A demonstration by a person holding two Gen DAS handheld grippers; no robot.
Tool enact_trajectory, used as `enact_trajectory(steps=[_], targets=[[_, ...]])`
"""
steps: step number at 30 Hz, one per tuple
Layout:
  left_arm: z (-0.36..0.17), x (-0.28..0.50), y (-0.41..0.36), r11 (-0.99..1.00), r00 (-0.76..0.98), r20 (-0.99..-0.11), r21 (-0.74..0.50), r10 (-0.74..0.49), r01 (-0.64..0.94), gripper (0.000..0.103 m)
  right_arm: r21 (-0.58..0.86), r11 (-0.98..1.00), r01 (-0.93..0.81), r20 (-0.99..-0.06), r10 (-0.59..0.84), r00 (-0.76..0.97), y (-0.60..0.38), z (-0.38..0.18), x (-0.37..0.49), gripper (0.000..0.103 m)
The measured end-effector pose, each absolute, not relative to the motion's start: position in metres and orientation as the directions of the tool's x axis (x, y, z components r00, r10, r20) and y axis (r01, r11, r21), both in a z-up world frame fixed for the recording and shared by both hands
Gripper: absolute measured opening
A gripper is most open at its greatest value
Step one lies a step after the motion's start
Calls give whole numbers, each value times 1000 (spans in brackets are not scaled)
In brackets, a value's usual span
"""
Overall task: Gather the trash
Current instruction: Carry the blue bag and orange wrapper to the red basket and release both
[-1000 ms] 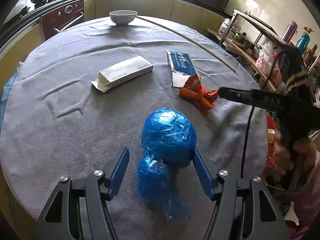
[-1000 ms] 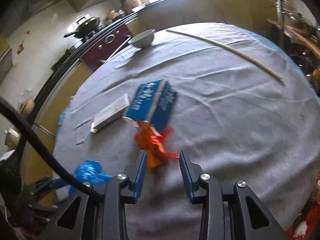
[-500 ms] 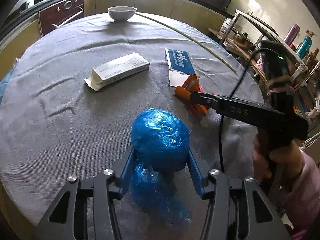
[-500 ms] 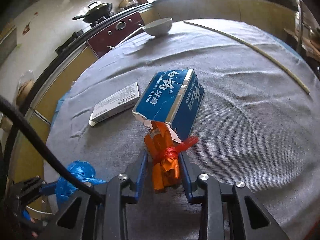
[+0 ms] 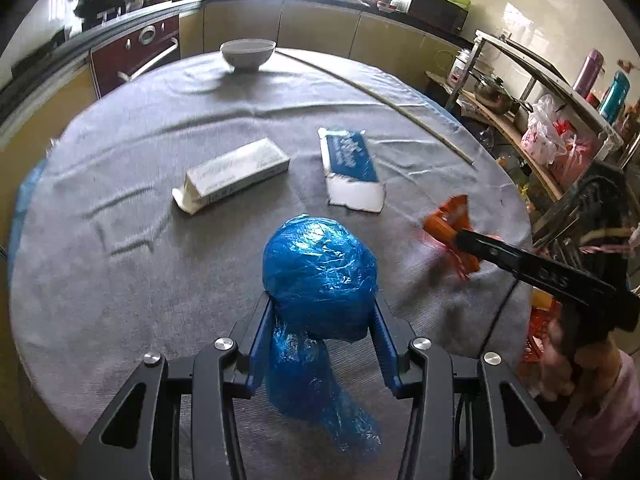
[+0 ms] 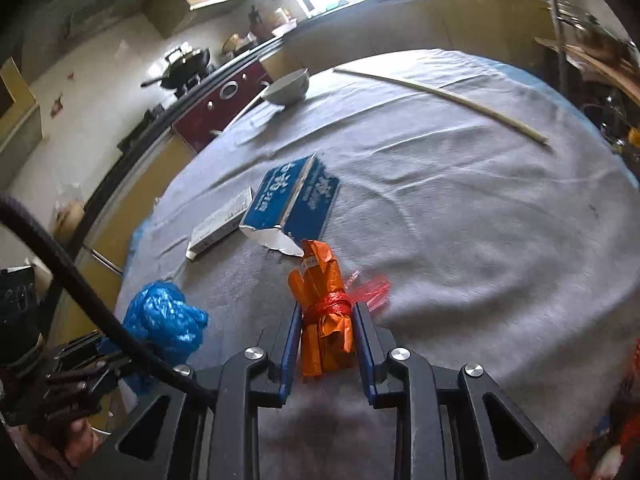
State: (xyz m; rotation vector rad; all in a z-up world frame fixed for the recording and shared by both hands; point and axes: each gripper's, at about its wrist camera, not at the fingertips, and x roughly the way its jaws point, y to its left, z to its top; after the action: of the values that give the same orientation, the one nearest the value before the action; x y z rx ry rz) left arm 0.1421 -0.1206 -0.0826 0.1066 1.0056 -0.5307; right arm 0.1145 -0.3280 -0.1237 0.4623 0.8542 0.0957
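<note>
A crumpled blue plastic bag sits between the fingers of my left gripper. Its jaws are closing and the pads press on the bag's sides, with the tail hanging below. The same bag shows at the lower left of the right wrist view. My right gripper is shut on an orange wrapper bundle tied with red string. It holds the bundle just above the grey tablecloth. In the left wrist view the orange bundle appears at the right, blurred.
A torn blue carton and a white box lie mid-table. A white bowl stands at the far edge. A long thin stick lies across the back right. Shelves with pots and bags stand past the table's right side.
The left jaws closed in on the blue bag and raised it slightly. The right jaws shut on the orange bundle and drew it back from the blue carton.
</note>
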Motion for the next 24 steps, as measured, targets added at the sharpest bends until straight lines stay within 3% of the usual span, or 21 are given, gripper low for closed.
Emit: enact_trajectory(steps=[9,24], targets=[[-55,112,-163,853,509,-800,-5,-317,522,48,472,874,116,-646,253,720,-360,-100,62,28],[-39,70,-255,756,522,-783,104,-338,646,48,513,838,184,-574,176,799,-429,-83,-25,28]])
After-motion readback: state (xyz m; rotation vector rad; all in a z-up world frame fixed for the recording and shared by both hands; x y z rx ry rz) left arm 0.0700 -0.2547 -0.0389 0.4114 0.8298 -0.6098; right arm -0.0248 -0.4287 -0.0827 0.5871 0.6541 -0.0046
